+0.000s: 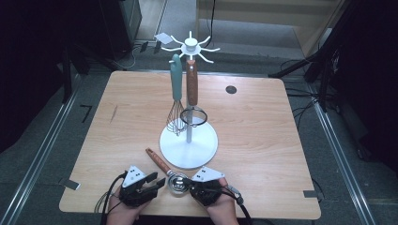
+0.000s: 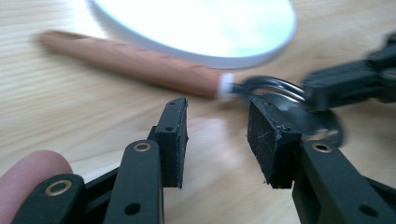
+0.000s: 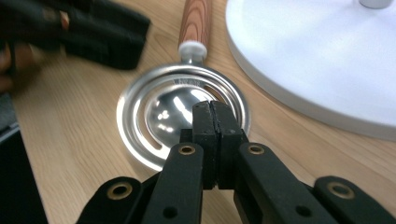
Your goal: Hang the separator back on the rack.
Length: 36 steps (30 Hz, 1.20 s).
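Separator (image 3: 182, 114): round steel head with slots and a centre cup, wood-grain handle, flat on table (image 1: 263, 136). Right gripper (image 3: 215, 114) pressed together; left gripper (image 2: 217, 135) spread, empty.

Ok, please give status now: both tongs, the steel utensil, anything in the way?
Left tongs open, empty. Right tongs shut over the rim of the steel utensil, which lies flat on the table. White rack base close beside it.
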Tool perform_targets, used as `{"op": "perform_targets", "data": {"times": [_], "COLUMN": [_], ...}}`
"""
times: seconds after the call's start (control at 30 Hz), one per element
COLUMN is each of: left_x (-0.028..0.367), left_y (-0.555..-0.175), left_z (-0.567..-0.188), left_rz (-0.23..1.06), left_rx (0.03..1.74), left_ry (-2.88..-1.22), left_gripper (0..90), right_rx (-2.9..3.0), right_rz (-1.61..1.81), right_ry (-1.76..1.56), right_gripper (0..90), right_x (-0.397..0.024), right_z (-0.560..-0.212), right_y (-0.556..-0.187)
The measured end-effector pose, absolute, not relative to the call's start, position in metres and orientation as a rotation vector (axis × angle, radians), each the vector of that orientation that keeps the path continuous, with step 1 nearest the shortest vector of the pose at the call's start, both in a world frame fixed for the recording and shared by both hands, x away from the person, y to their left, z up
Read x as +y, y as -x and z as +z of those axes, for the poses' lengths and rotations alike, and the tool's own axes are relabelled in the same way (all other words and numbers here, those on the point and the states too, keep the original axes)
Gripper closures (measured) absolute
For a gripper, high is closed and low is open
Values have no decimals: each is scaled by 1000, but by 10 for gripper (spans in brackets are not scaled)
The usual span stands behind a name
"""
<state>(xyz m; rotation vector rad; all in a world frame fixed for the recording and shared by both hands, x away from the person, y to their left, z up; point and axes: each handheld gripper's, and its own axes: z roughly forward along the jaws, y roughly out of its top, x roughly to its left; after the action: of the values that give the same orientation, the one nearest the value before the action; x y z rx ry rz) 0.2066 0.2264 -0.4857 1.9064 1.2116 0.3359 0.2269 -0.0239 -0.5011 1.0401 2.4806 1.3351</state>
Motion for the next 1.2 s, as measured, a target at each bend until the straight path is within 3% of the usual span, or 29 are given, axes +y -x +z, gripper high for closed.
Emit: {"op": "perform_targets", "data": {"times": [0.67, 0.8, 1.2], "left_x": [270, 277, 307], "left_y": [-220, -222, -229], "left_z": [-485, -484, -483], "left_rz": [409, 422, 480], "left_rx": [1314, 1334, 1378], "left_ry": [-1815, -1795, -1761], "left_gripper": [569, 550, 494], "right_rx": [2489, 2484, 2475], "right_rz": [1267, 1258, 1240], "right_ry": [-984, -977, -1048], "right_gripper": [897, 852, 742], "right_x": [-64, -68, -27], "right_z": [-501, -495, -469], "right_y": [-223, -223, -235]}}
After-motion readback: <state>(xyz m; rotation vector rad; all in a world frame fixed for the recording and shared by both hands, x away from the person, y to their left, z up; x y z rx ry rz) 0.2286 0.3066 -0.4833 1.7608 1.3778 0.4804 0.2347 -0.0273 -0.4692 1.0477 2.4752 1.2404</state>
